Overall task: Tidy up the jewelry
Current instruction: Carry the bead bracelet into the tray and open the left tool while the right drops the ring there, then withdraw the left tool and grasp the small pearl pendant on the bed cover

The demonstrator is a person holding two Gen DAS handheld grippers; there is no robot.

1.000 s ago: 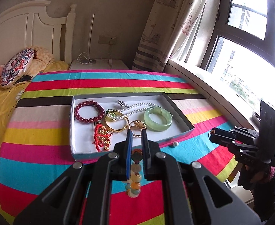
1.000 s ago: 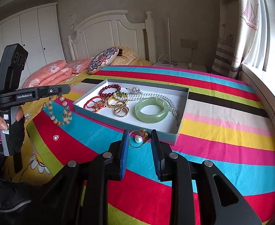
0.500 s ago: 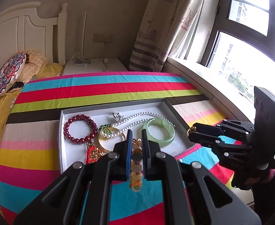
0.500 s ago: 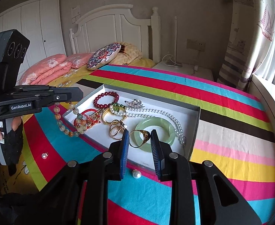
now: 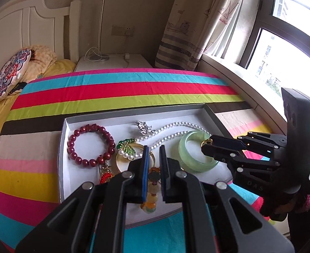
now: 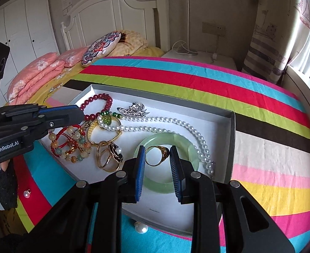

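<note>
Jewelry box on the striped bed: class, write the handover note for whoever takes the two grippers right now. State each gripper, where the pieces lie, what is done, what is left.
Left gripper: shut on the mixed-bead bracelet, which hangs over the box.
Right gripper: shut on the gold ring, over the jade bangle.
Done, in the box: red bead bracelet, pearl necklace, bangle, other gold pieces.
Left: release both pieces; collect the loose pearls from the bedspread.

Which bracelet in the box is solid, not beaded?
The pale green jade bangle: one smooth ring. The dark red bracelet is beads, and so is the multicolour one hanging from the left tongs.
</note>
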